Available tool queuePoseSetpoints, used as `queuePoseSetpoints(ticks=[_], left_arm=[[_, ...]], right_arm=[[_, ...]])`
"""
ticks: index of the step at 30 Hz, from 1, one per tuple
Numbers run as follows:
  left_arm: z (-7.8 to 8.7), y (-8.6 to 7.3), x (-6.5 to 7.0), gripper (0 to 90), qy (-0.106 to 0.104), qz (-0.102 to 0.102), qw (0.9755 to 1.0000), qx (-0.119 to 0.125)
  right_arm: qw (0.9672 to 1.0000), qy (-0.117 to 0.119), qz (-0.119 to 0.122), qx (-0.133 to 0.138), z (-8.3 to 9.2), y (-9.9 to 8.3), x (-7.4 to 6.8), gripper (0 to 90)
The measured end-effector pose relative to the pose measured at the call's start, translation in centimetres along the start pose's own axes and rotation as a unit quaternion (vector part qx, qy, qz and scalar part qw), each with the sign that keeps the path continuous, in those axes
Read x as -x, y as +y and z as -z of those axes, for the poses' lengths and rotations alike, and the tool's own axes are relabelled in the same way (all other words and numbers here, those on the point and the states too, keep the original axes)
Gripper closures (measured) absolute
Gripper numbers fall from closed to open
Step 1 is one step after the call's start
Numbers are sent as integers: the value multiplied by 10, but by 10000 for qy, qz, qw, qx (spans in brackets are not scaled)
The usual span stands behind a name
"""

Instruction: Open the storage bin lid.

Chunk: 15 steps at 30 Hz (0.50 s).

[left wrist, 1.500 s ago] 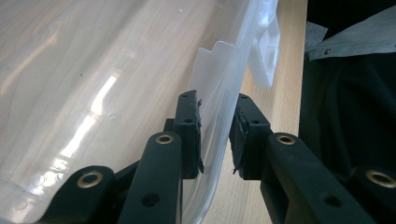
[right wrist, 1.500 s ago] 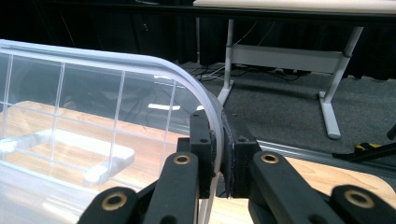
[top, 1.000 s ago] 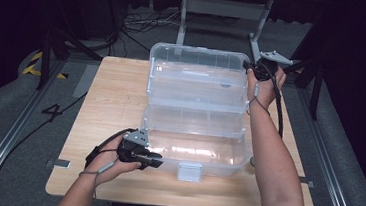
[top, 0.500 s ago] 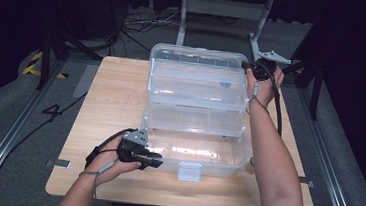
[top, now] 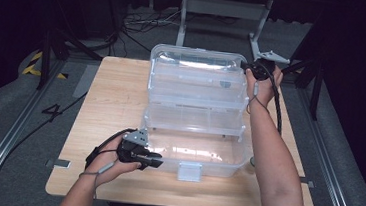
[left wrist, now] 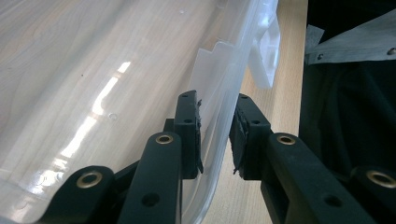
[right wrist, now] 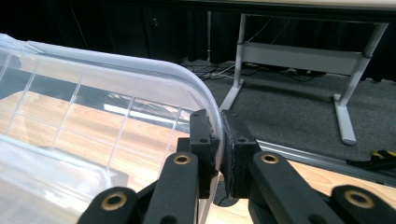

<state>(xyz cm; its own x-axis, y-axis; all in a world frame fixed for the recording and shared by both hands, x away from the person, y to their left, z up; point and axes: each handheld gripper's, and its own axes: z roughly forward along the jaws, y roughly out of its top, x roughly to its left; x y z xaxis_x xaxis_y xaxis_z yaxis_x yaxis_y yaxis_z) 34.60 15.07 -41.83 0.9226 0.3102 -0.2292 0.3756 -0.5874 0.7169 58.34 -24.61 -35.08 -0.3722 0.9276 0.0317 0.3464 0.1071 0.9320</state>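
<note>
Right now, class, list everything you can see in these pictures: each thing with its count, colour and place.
Storage box: one, clear plastic, mid-table, its tiers spread open.
Lid: one, clear, raised at the far end.
Latch: one, whitish, on the near wall.
Table: one, light wood.
Metal frame: one, grey, on the floor beyond the table.
Cables: several, black, on the far floor.
Left gripper: one, black, jaws astride the box's near wall.
Right gripper: one, black, shut on the lid's edge.
Forearms: two, reaching in from the near side.
</note>
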Motion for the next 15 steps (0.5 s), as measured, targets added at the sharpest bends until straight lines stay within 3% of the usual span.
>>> queuePoseSetpoints(ticks=[15], left_arm=[[0,0,1,741,65,-72,10000,19]], right_arm=[[9999,105,-19,-60,-9,-5,4,835]])
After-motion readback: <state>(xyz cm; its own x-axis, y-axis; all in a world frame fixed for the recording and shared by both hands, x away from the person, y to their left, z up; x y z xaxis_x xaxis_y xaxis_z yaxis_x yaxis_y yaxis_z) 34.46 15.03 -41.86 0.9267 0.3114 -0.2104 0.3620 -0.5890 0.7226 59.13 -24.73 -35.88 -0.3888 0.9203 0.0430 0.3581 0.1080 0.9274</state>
